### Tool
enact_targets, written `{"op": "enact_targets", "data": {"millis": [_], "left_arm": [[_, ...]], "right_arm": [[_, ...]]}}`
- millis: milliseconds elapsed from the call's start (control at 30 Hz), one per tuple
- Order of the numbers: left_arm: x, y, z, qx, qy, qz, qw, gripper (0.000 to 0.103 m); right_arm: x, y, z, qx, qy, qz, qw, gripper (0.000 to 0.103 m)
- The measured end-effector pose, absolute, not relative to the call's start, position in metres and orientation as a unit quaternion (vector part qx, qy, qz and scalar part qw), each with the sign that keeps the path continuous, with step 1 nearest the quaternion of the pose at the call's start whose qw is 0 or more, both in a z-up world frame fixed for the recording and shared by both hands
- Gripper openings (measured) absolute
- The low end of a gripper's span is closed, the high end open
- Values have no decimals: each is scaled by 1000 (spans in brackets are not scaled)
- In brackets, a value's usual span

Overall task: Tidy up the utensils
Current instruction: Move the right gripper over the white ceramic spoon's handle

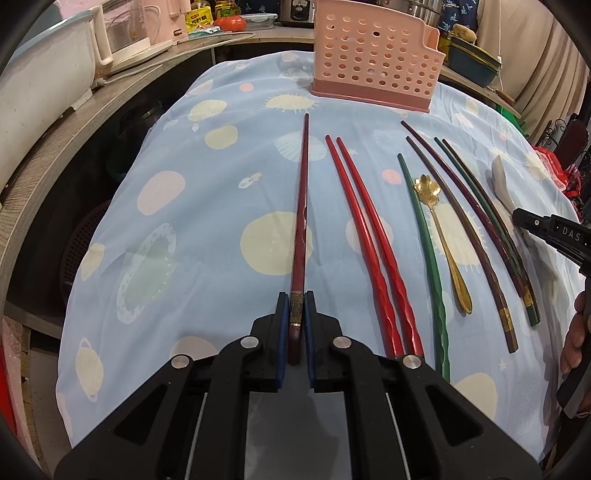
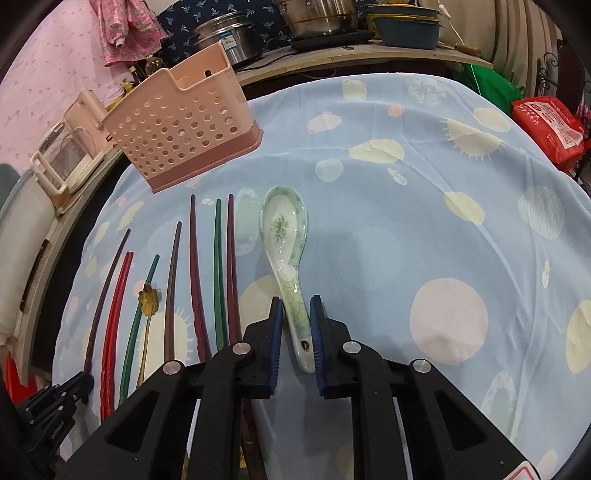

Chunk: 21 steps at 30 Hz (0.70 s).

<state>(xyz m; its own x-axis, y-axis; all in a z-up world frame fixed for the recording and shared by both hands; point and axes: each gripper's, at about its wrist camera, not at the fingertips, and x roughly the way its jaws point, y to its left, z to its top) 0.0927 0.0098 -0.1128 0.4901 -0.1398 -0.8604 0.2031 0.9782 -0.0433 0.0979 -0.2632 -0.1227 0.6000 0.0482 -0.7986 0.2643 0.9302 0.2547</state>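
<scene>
My left gripper (image 1: 296,295) is shut on the near end of a dark red chopstick (image 1: 302,206) that points toward the pink perforated utensil holder (image 1: 373,62). A red chopstick pair (image 1: 369,243), a green chopstick (image 1: 424,251), a gold flower spoon (image 1: 443,236) and more dark chopsticks (image 1: 476,229) lie to its right. My right gripper (image 2: 296,301) has its pads close around the handle of a ceramic soup spoon (image 2: 284,236) lying on the cloth. The holder (image 2: 181,122) stands far left in the right wrist view.
A blue patterned cloth (image 1: 207,206) covers the table. A wooden counter (image 1: 55,147) with white appliances runs along the left. Steel pots (image 2: 317,18) and a blue basin (image 2: 406,26) stand behind. A red bag (image 2: 546,125) lies at the right edge.
</scene>
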Motion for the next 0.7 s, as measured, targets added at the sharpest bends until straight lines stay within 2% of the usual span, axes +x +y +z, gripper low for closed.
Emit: {"op": "enact_targets", "data": {"millis": [67,700], "left_arm": [[92,11,-112,28,497,-102,861,8],[55,17,-84,22,468,-116,876,7]], "right_arm": [[94,-260,-119,168,439,-64,880,6],[30,-248,-94,154,422,-73,890,4]]}}
